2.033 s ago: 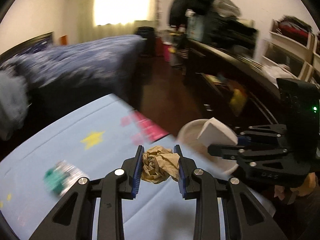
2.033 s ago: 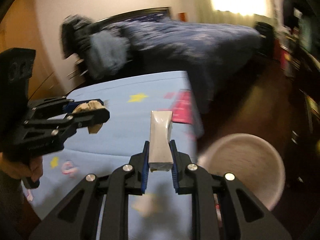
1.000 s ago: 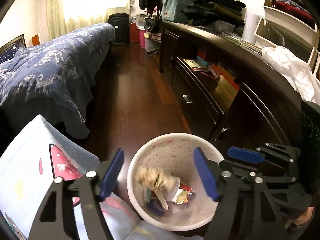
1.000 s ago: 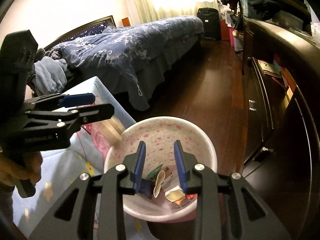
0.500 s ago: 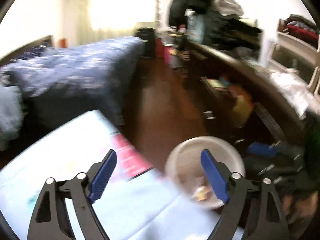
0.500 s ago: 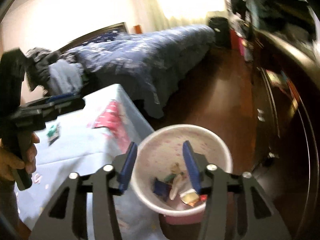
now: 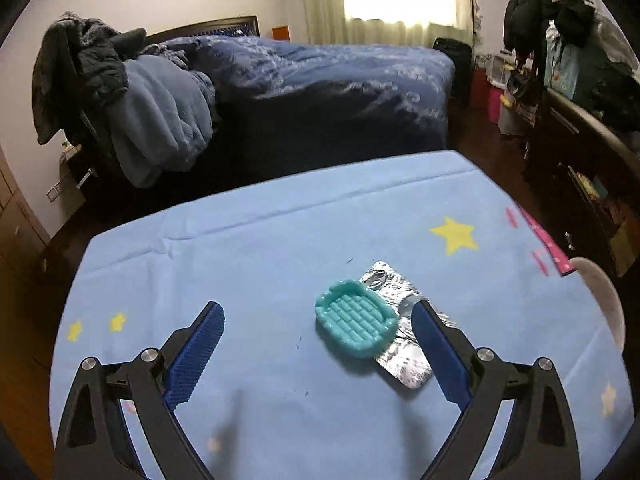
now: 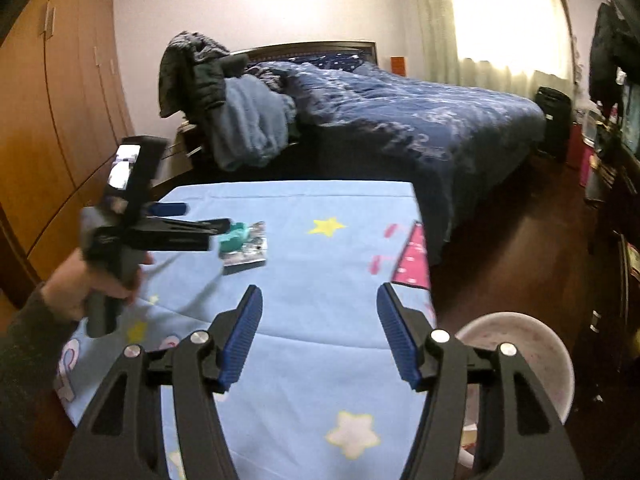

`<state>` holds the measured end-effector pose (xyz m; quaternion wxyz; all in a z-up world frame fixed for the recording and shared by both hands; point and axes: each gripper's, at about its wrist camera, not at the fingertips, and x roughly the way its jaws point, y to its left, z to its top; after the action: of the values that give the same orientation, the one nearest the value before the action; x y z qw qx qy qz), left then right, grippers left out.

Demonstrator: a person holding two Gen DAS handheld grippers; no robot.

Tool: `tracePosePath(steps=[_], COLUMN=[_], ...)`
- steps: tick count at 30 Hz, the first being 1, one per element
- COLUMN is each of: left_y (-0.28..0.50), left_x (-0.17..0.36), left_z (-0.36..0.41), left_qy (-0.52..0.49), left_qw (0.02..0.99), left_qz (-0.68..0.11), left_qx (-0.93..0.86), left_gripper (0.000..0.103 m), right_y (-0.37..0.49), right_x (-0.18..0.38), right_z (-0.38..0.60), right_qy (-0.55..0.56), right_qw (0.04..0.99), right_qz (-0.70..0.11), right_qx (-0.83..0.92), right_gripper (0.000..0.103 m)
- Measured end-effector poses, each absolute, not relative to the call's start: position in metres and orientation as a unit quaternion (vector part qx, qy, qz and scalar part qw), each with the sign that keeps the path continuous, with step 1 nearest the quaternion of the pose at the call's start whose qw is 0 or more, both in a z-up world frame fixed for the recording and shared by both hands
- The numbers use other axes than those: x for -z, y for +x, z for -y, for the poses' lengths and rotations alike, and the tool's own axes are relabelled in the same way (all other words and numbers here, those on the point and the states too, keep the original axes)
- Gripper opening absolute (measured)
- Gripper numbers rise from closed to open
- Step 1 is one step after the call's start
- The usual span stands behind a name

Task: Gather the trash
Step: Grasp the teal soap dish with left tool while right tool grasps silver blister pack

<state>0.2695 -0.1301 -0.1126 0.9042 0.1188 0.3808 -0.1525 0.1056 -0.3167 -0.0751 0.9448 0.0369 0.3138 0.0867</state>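
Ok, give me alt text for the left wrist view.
The open left gripper hovers over a teal plastic tray resting partly on a silver foil wrapper, on a light blue star-print tablecloth. A blue-quilted bed lies beyond; a pale bin rim shows at right.

Table cloth [image 7: 280, 240]: light blue w/ yellow stars, pink print at one edge. Small tray [image 7: 355, 324]: teal, ribbed grid inside. Foil pack [image 7: 404, 360] under it: silver, crinkly. Left gripper [image 7: 316, 338] & right gripper [image 8: 320, 332]: black frames, blue finger pads, silver screws. Bin [image 8: 532, 344]: white/pinkish w/ faint speckles. Bed cover [image 8: 420, 108]: dark navy w/ pale swirls. Wardrobe [image 8: 48, 92]: orange-brown wood. Floor: dark red-brown.
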Motion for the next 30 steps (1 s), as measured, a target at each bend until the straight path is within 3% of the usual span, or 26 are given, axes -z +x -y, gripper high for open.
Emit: tracePosePath(steps=[7,16,21,30], left_y=[0.278,0.282,0.276,0.3], left_x=[0.125,0.127,0.12,0.136], left_z=[0.14,0.067,0.062,0.085], left_qy=[0.148,0.113,0.076,0.149], left_qw=[0.903,0.911,0.909,0.895], left_qz=[-0.378,-0.388,-0.378,-0.401], left_qx=[0.142,0.079,0.16,0.128], left_gripper=[0.094,0.094,0.094,0.091], right_y=[0.118,0.139,0.157,0.156], right_x=[0.081,0.078,0.078,0.068], right_z=[0.325,0.301,0.274,0.273], right_qy=[0.054,0.027,0.01,0.016], right_qw=[0.939,0.936,0.932,0.935], right_qz=[-0.327,-0.33,-0.336,-0.328], right_qx=[-0.094,-0.117,-0.136,-0.135], right_gripper=[0.061,0.061,0.061,0.061])
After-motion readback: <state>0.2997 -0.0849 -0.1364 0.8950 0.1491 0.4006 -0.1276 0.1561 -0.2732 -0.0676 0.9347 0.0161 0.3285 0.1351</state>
